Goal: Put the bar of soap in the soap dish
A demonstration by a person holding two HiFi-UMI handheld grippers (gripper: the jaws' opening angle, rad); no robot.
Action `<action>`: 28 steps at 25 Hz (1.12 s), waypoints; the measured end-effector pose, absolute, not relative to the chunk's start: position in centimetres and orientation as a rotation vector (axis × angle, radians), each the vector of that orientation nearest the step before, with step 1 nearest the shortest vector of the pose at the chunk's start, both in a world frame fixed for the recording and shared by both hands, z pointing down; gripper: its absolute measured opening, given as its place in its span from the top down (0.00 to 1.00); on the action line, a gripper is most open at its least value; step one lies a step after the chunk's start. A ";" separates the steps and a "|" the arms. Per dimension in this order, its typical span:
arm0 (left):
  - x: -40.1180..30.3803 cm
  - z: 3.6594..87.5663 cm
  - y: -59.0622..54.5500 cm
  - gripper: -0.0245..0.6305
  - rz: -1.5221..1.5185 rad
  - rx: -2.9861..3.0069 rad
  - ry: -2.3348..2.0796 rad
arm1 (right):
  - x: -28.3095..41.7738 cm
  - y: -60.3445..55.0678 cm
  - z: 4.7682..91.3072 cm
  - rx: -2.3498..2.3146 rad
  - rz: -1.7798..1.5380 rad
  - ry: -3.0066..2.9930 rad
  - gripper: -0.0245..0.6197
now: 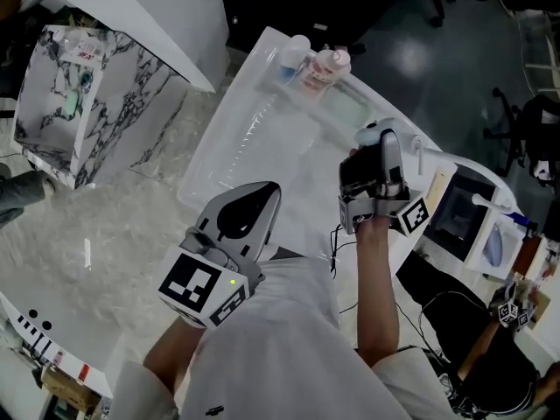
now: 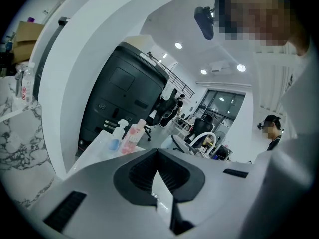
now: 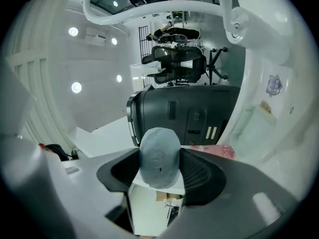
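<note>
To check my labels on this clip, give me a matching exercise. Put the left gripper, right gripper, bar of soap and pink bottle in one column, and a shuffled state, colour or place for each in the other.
Column one:
1. left gripper
2. right gripper
3. bar of soap
4. pink bottle

Column two:
A. pale blue-grey
B. stands at the far end of the white tub
C. jaws together, nothing between them
D. jaws clamped on a thing

Pairs: 1-C, 2-D, 3-A, 4-B.
</note>
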State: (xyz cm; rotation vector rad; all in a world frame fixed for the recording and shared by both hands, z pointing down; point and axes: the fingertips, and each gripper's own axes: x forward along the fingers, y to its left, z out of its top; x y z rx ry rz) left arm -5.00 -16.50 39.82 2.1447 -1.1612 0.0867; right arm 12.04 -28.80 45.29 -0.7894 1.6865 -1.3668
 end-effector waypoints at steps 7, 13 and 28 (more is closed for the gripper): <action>-5.3 40.7 -16.9 0.95 0.107 2.134 -1.175 | 12.8 -30.7 48.8 -0.890 -1.382 1.679 0.55; -5.3 41.4 -16.9 0.95 0.119 2.117 -1.185 | 13.2 -32.1 51.4 -0.991 -1.396 1.687 0.55; -5.2 42.7 -17.3 0.95 0.144 2.096 -1.188 | 14.2 -35.0 56.7 -1.335 -1.426 1.799 0.55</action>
